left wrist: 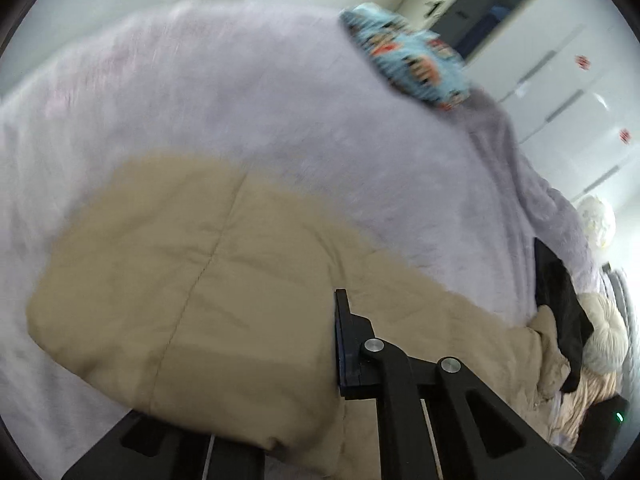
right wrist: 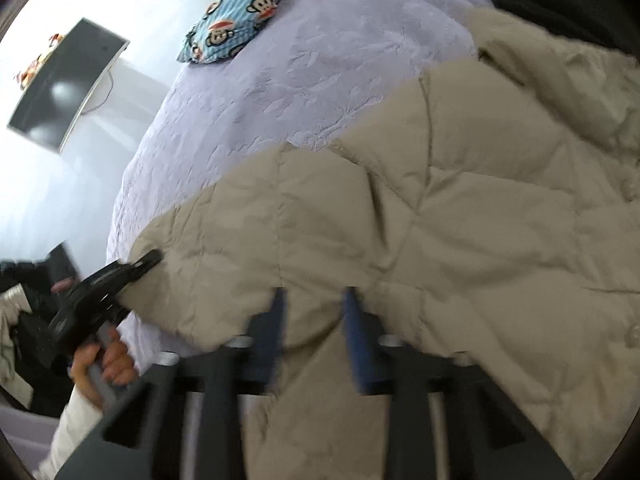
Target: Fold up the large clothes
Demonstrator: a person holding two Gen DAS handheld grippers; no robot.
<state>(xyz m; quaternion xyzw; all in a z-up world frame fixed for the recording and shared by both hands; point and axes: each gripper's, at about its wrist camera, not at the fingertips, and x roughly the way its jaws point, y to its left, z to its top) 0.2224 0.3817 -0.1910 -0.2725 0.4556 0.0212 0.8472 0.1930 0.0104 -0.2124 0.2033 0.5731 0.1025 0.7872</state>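
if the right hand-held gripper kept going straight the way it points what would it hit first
The beige padded coat. The right hand-held gripper already has a fold of it between its fingers, so it would only push deeper into the coat, probably then into the lilac bedspread beneath; depth is unclear.

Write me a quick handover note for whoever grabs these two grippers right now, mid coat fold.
Left gripper: shut on the near edge of the beige puffer coat.
Right gripper: shut on a bunched fold of the coat's hem.
The coat lies spread on the lavender bedspread; a monkey-print pillow sits at the far end, dark clothing beside the coat.
Done: both edges gripped.
Left: carry the gripped edge across the coat and tidy the fold; no finished fold shows yet.
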